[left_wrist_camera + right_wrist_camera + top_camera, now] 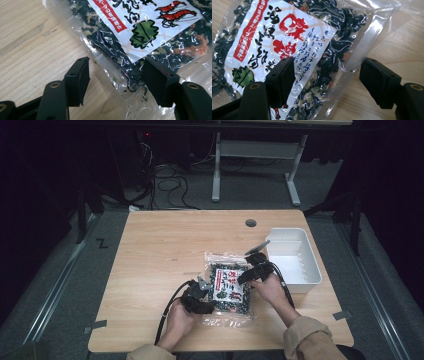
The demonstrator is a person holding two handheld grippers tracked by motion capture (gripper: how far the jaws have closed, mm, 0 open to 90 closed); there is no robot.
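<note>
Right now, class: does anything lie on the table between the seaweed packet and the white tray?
Nothing visible does. Bare wood separates the seaweed packet from the white tray; the right gripper hovers over the packet's tray-side edge.

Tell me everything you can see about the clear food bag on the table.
The bag is clear, crinkly plastic holding dark dried leaves with orange bits. Its white label bears red and black writing, red shrimps and a green leaf. It lies flat on the wooden table, left of the white bin. Both open grippers straddle its side edges: left gripper, right gripper.
</note>
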